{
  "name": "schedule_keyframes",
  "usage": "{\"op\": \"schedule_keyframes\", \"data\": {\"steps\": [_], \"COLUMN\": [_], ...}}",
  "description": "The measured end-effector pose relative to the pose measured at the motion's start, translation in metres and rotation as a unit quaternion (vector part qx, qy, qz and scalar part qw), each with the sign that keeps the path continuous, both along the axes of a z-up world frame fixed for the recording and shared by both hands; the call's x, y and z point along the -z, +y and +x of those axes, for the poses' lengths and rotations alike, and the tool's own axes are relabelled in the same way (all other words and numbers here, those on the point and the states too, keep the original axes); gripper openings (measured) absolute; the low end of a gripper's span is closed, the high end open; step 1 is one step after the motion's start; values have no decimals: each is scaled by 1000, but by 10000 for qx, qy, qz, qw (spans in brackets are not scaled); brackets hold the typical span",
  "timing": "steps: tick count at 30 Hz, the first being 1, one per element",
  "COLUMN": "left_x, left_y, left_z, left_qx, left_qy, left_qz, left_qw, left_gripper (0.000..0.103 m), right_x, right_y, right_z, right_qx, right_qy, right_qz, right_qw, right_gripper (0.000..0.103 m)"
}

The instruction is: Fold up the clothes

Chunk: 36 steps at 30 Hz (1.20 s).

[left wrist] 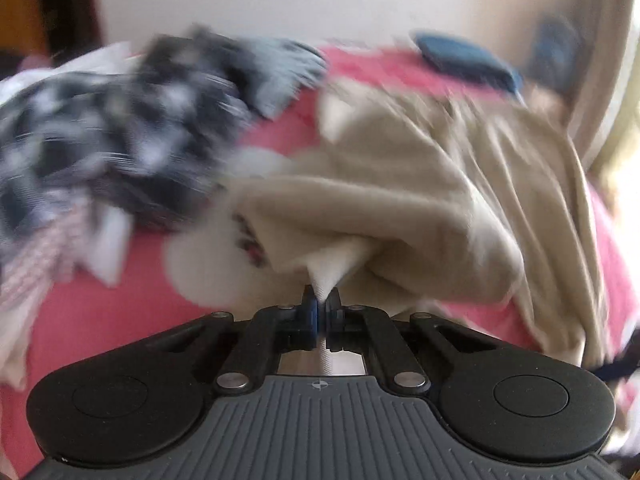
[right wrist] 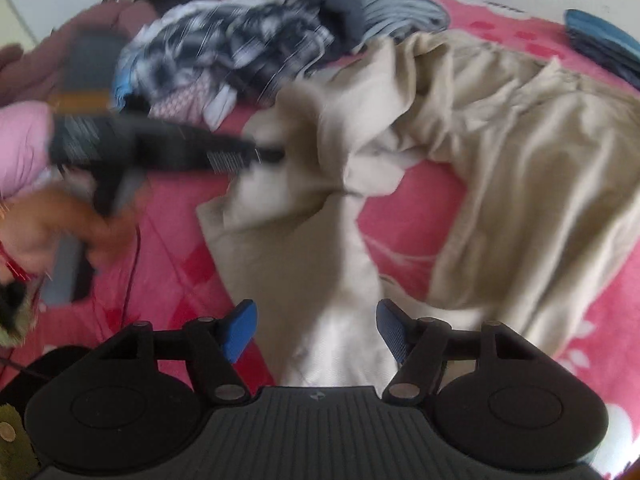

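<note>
Beige trousers (left wrist: 400, 184) pinched by left gripper (left wrist: 322, 300); right gripper (right wrist: 316, 332) gapes empty.

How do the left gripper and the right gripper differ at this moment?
The left gripper is shut, pinching a fold of the beige garment; the right gripper is open and holds nothing. The garment only passes beneath the right one's blue pads. Both point down at the pink bedcover.

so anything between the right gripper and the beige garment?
Nothing visible. The right gripper is open, with the beige garment lying directly below and ahead of its fingers on the pink bedspread. The left gripper is already shut on a corner of that garment, off to the side.
</note>
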<state>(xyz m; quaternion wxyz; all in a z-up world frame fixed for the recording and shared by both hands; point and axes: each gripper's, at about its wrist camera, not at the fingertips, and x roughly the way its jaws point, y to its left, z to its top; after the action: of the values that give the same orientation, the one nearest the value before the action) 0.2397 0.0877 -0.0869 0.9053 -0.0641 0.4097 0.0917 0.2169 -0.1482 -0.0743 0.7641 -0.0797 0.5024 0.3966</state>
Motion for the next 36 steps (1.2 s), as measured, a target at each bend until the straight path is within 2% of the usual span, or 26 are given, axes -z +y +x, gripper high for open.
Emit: {"op": "schedule_keyframes", "data": {"steps": [2,6,8,10,11,12,13,15,20,23,26,28,29,31,33,35,36], "left_x": [-15,-21,-20,-13,-12,-11,-11,-10,-7,-6,-5,-5,-6,-10,-12,-14,-16], "left_y": [26,76,97,106,107,106,104,100,87,81,76,73,72,73,73,74,75], "left_z": [-9,-8,-7,-7,-10,-15,-21,-39,-86,-107,-122,-131,-137,-143,-149,-155,-158], "left_qx": [-406,-1083,-1348,-1474,-1542,-1611,-1638,-1687,-1781,-1768,-1784,-1817,-1838,-1862,-1862,-1884,-1908], "left_qy": [-192,-232,-171,29,108,174,216,248,415,524,634,649,651,618,559,503,473], "left_qz": [90,455,627,769,828,880,918,963,560,250,-43,-208,-291,-425,-554,-717,-801], "left_qw": [9989,9928,9887,9861,9845,9828,9820,9806,9815,9825,9819,9810,9804,9797,9794,9782,9772], "left_gripper": [2,2,8,36,43,56,65,72,75,75,75,75,75,75,75,75,75], "right_x": [3,6,8,8,8,7,6,4,3,16,33,48,56,64,56,40,30], "right_y": [3,11,19,31,40,46,52,64,99,130,158,173,179,182,178,167,159], "right_z": [0,3,5,8,10,11,12,8,-7,-24,-36,-47,-53,-61,-62,-59,-56], "right_qx": [-36,-116,-181,-258,-314,-370,-427,-653,-1355,-1935,-2170,-2315,-2363,-2365,-2122,-1808,-1646], "right_qy": [15,-82,-126,-153,-190,-246,-301,-340,-405,-652,-919,-1291,-1506,-1803,-1887,-1722,-1471], "right_qz": [-23,-12,0,-2,0,6,12,25,20,-244,-496,-797,-998,-1171,-1218,-1070,-877], "right_qw": [10000,9999,9998,9995,9993,9990,9986,9973,9899,9786,9706,9609,9547,9476,9511,9624,9714], "right_gripper": [69,69,69,69,69,69,69,69,73,72,70,64,51,44,1,1,1]}}
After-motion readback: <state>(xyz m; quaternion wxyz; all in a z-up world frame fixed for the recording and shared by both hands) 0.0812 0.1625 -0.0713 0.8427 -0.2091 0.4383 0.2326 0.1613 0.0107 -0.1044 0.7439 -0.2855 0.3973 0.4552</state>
